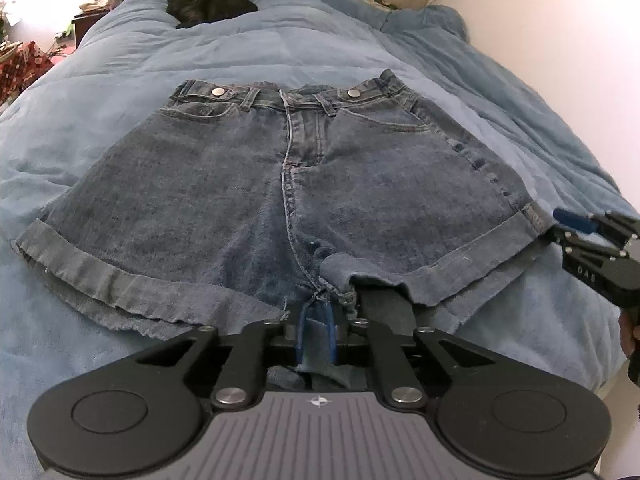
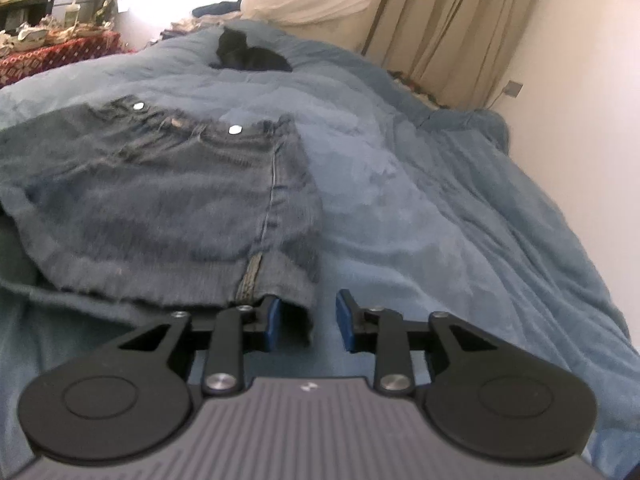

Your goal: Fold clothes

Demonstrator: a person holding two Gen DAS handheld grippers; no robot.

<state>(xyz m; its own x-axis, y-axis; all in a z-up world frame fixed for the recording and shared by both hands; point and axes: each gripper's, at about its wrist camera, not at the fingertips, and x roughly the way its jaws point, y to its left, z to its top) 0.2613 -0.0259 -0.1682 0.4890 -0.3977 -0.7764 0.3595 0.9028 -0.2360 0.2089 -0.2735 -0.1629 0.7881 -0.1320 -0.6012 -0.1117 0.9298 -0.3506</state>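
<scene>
A pair of blue denim shorts (image 1: 280, 180) lies flat on the bed, waistband far, cuffed hems near. My left gripper (image 1: 316, 332) is shut on the crotch edge, and denim shows pinched between its blue pads. Over at the outer corner of the right leg's hem is my right gripper (image 1: 560, 232). In the right wrist view the right gripper (image 2: 308, 320) is open; the hem corner of the shorts (image 2: 160, 208) lies between the pads, close to the left pad (image 2: 272, 320), with a gap to the other.
A blue duvet (image 1: 320, 48) covers the bed. A black cat (image 1: 208, 4) lies at the far end, also seen as the cat (image 2: 248, 56). Cluttered table with a red cloth (image 2: 60, 52) at far left; curtains (image 2: 440, 20) and a wall on the right. A hand (image 1: 628, 332) holds the right gripper.
</scene>
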